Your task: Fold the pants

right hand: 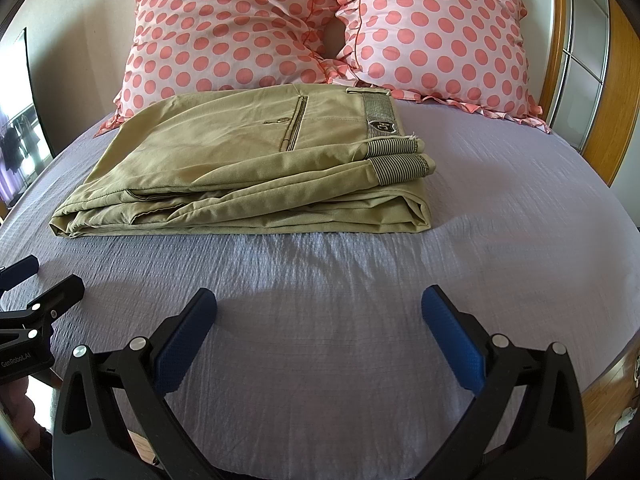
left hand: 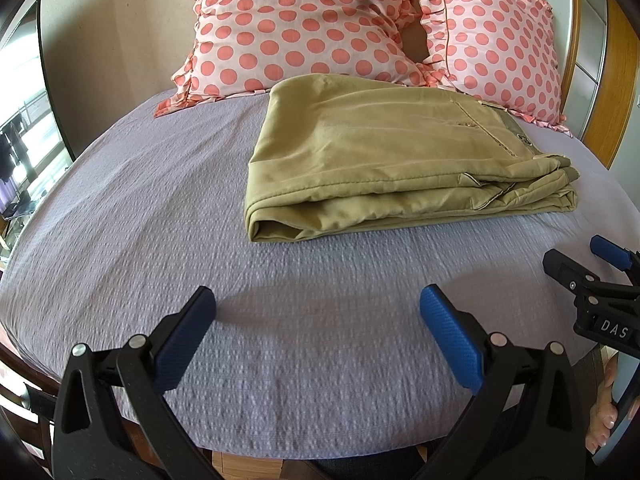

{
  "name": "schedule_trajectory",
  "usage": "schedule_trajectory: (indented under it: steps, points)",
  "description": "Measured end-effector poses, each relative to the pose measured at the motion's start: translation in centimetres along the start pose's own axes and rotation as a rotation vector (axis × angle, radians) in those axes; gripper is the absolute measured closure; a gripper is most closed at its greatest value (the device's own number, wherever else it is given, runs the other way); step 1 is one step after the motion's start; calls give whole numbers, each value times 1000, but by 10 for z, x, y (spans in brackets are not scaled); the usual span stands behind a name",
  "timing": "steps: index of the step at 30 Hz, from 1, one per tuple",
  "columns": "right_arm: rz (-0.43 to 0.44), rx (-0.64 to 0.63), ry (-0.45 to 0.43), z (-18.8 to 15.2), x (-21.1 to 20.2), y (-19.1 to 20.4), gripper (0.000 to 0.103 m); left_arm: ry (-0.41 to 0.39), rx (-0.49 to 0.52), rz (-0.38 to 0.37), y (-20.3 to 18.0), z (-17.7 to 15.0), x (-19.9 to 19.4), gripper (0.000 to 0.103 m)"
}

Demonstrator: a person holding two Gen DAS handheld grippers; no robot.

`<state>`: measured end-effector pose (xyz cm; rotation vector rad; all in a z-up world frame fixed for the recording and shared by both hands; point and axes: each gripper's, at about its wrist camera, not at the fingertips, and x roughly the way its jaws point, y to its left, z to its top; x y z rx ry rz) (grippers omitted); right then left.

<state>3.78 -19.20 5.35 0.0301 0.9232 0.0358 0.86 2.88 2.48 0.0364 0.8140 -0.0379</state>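
The khaki pants (left hand: 384, 156) lie folded in a flat stack on the lilac bedspread (left hand: 140, 208), just in front of the pillows. In the right wrist view the pants (right hand: 248, 168) show a zip pocket and a striped waistband at their right end. My left gripper (left hand: 318, 306) is open and empty, hovering above the bedspread short of the pants. My right gripper (right hand: 319, 306) is open and empty too, at a similar distance from the pants. The right gripper shows at the right edge of the left wrist view (left hand: 592, 276), and the left gripper shows at the left edge of the right wrist view (right hand: 36, 280).
Two pink pillows with coral dots (left hand: 304, 28) (right hand: 436, 36) lean against the wall behind the pants. A wooden headboard frame (right hand: 624, 92) runs along the right. A window (left hand: 20, 120) is at the far left. The bed's front edge (left hand: 280, 452) is just below the grippers.
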Motion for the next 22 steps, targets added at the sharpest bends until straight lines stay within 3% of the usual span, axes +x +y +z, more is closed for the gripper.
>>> schedule_trajectory:
  steps: [22]
  points:
    - [0, 0, 0, 0, 0, 0, 1, 5, 4, -2, 1, 0, -1, 2]
